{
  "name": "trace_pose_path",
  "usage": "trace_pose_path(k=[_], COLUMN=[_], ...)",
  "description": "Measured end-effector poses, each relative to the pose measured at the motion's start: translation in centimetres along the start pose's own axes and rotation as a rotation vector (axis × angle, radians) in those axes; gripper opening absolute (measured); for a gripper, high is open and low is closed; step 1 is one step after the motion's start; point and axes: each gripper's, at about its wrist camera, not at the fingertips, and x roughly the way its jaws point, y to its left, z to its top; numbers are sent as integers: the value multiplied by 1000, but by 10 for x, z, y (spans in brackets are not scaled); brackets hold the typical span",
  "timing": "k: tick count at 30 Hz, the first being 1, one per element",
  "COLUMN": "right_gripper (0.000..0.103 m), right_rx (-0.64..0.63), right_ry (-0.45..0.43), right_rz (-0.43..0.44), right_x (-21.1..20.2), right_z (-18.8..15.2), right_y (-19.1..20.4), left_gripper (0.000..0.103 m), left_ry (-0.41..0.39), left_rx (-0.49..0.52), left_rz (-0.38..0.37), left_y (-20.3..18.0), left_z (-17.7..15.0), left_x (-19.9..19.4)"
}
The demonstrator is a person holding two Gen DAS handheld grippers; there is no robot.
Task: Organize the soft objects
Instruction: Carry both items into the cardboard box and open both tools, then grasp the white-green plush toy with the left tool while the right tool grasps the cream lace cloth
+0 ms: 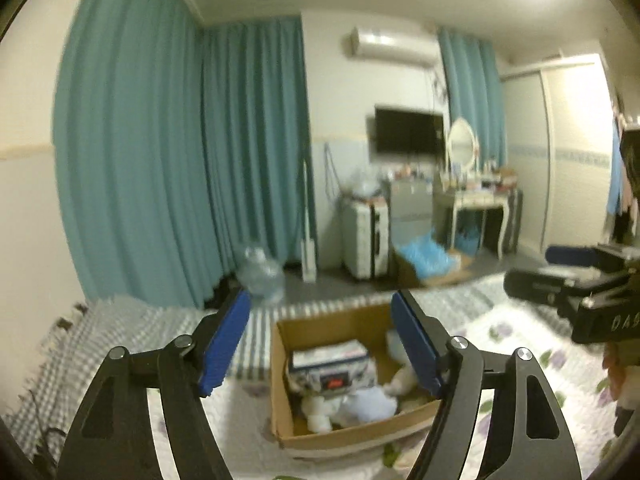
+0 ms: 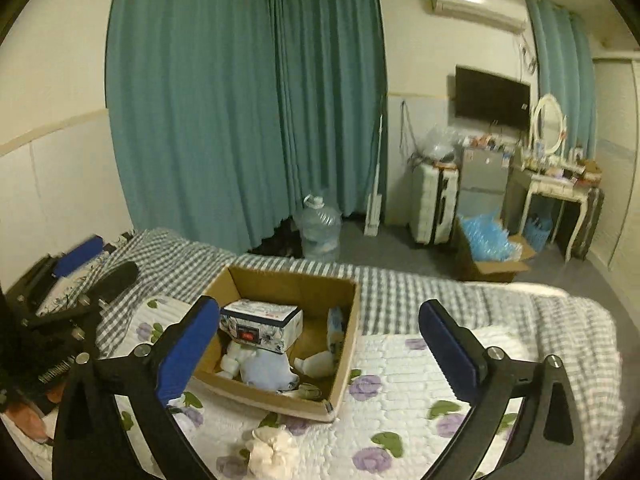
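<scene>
Nearest the right wrist camera, a small cream soft toy (image 2: 269,453) lies on the floral quilt (image 2: 404,364), just in front of the cardboard box (image 2: 344,360) and below the right gripper (image 2: 316,348), whose blue-padded jaws stand wide apart with nothing between them. The box sits open on the bed, its near corner on the quilt and its far side toward the checked blanket (image 2: 400,292). Inside it, a printed carton (image 2: 262,324) rests on top of a white plush figure in a pale blue garment (image 2: 266,368), whose limbs stick out beneath; a second small packet (image 2: 335,330) leans against the right wall, though the blur makes it hard to say what it is. In the left wrist view the left gripper (image 1: 320,344) hovers over the same box (image 1: 280,412), jaws likewise spread and empty, framing the carton (image 1: 330,362) and the plush (image 1: 360,400). Each gripper shows at the edge of the other's view, both held open above the bed. Beyond the bed stand teal curtains (image 2: 240,100) and a large water bottle (image 2: 320,228) on the floor.
</scene>
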Motion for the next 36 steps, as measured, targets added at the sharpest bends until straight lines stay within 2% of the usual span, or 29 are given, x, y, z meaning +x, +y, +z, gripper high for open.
trace_pose_path(k=[2, 8, 14, 18, 21, 22, 25, 28, 32, 36], right_gripper=[102, 102, 102, 102, 102, 102, 102, 102, 102, 102], right_rx=[-17, -59, -64, -87, -94, -91, -91, -70, -38, -36], right_ry=[-22, -26, 2, 60, 113, 130, 183, 246, 299, 329], right_rz=[-12, -17, 8, 8, 10, 15, 6, 5, -3, -14], right_x=[-24, -68, -69, -39, -8, 1, 34, 70, 103, 122], right_z=[4, -1, -26, -49, -73, -79, -103, -130, -162, -181], right_y=[5, 20, 41, 57, 65, 64, 67, 64, 58, 57], left_gripper=[78, 80, 81, 81, 81, 81, 81, 80, 81, 81], left_ry=[-50, -119, -106, -57, 12, 34, 113, 176, 245, 326], left_rx=[-13, -33, -25, -21, -23, -30, -85, -119, -133, -127], left_rz=[-3, 15, 33, 10, 91, 94, 47, 48, 16, 40], left_y=[0, 13, 33, 45, 48, 51, 57, 58, 58, 60], left_z=[12, 28, 22, -2, -32, -43, -82, -114, -147, -166], left_x=[-26, -79, -101, -95, -71, -64, -37, -17, -3, 11])
